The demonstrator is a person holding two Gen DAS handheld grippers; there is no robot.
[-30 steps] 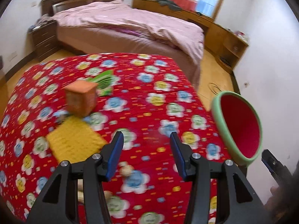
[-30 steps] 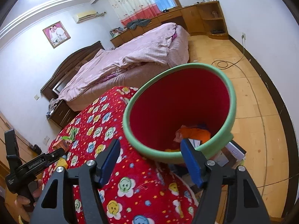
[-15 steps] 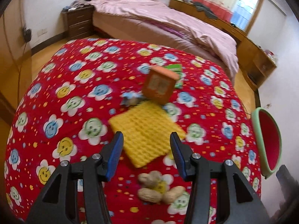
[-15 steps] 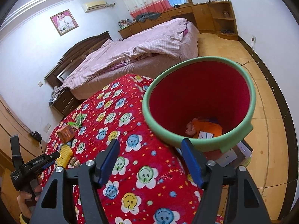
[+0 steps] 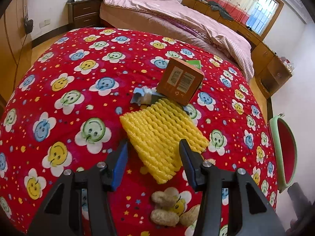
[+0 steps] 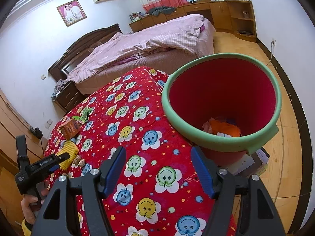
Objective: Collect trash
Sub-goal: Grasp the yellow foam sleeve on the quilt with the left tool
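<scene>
Left gripper (image 5: 153,149), jaws apart, over yellow foam net (image 5: 163,135).

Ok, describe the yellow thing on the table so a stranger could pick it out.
Find the red smiley-flower cloth. Near its middle, by the orange carton, lies the yellow foam net. It is the only flat, ribbed, bright yellow piece.

the blanket (image 5: 82,82) is red with blue, yellow and green smiley flowers, the foam net (image 5: 163,137) yellow and ribbed, the box (image 5: 180,80) orange-brown, the bin (image 6: 222,141) red inside with a green rim.
</scene>
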